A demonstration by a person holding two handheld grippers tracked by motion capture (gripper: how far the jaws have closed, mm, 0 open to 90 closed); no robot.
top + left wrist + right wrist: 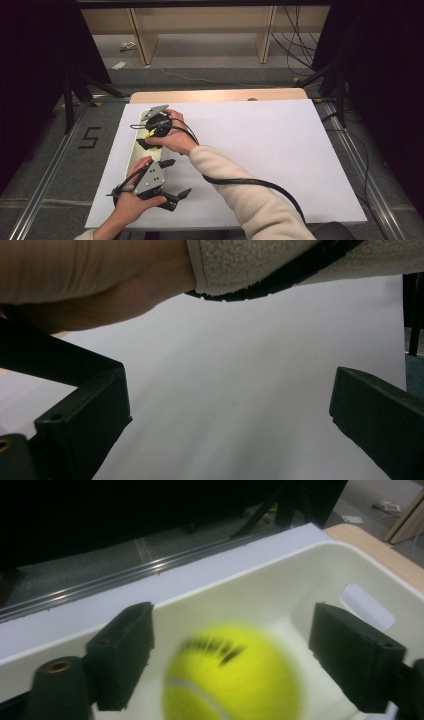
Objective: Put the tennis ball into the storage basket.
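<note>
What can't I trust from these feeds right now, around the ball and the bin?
- Tennis ball: blurred in the right gripper view; its printed lettering is unreadable, and whether it touches the bin floor is unclear.
- Bin: in the high view, the right hand and right claw cover most of it.
- Left claw: open over bare white sheet; a sleeve blocks the far table.

A white sheet (260,150) is covering the table (220,95), whose wooden edge is showing at the far side. Grey carpet floor (210,75) is stretching beyond, where light wooden shelving (200,25) is standing, with black curtains (40,45) hanging at both sides and cables (295,45) trailing.
</note>
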